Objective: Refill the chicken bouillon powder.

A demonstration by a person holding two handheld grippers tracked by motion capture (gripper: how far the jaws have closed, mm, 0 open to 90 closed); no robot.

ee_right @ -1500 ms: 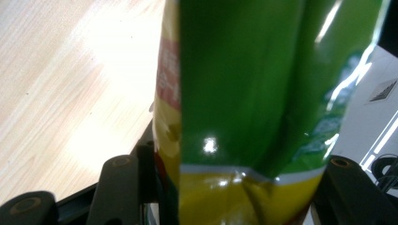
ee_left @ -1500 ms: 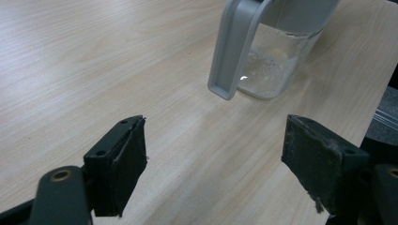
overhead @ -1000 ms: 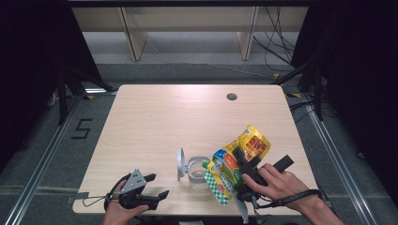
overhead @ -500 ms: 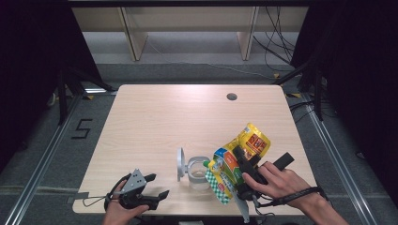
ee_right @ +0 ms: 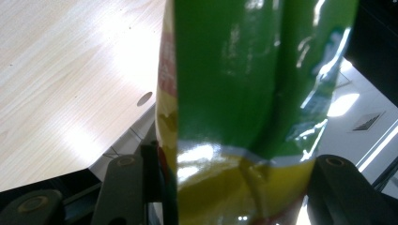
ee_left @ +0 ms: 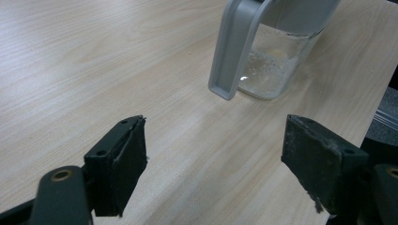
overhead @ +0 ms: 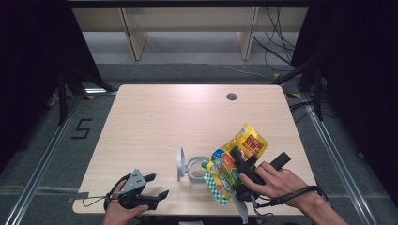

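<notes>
High view: a snack bag [overhead: 233, 168], printed in yellow, green and orange, is being held tilted at the near right part of the wooden surface [overhead: 159, 122] by the right gripper [overhead: 241, 176]. The bag's lower end is being kept just beside the open mouth of a clear glass jar [overhead: 197, 169], whose grey hinged lid [overhead: 180, 164] is standing upright at its left side. A pale granular content is being seen inside the jar.

Right gripper view: the bag [ee_right: 244, 103] is being clamped between the two jaws at about half opening, with its glossy film being pressed on both sides.

Left gripper view: the jaws of the left gripper [ee_left: 213, 154] are being held wide apart with nothing between them, and they are being pointed at the jar [ee_left: 277, 61] and its lid [ee_left: 234, 51]. In the high view this gripper [overhead: 141, 192] is being rested low at the near left edge of the surface, well apart from the jar.
</notes>
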